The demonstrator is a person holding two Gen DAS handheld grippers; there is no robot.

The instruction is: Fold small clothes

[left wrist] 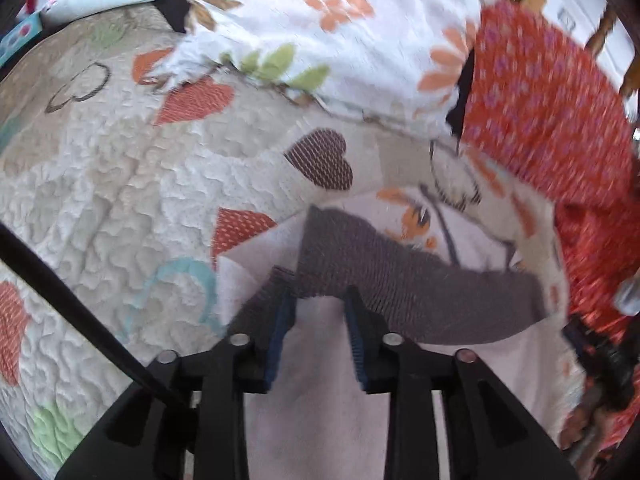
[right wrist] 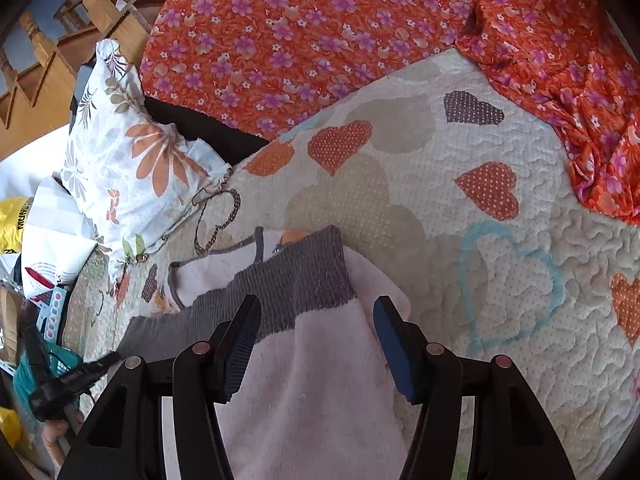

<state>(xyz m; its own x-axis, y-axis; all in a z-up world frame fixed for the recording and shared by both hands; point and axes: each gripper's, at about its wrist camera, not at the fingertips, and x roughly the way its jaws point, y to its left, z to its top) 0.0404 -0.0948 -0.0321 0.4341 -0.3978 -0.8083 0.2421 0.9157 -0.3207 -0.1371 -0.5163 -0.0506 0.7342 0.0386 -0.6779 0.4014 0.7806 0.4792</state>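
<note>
A small pale pink garment [right wrist: 312, 364] with a grey ribbed waistband [right wrist: 296, 288] lies on a quilted bedspread with heart patches [right wrist: 480, 248]. It also shows in the left wrist view [left wrist: 320, 400], with its grey waistband [left wrist: 400, 276] and an orange printed part [left wrist: 416, 216]. My left gripper [left wrist: 318, 300] is open, its fingertips at the waistband edge, pink cloth between the fingers. My right gripper [right wrist: 316, 312] is open wide above the pink cloth near the waistband, holding nothing.
A white floral pillow [right wrist: 132, 164] lies to the left; it also shows in the left wrist view [left wrist: 328, 28]. An orange-red flowered cloth [right wrist: 320, 40] covers the far side and right. A wooden railing [right wrist: 80, 8] and clutter [right wrist: 48, 240] stand at far left.
</note>
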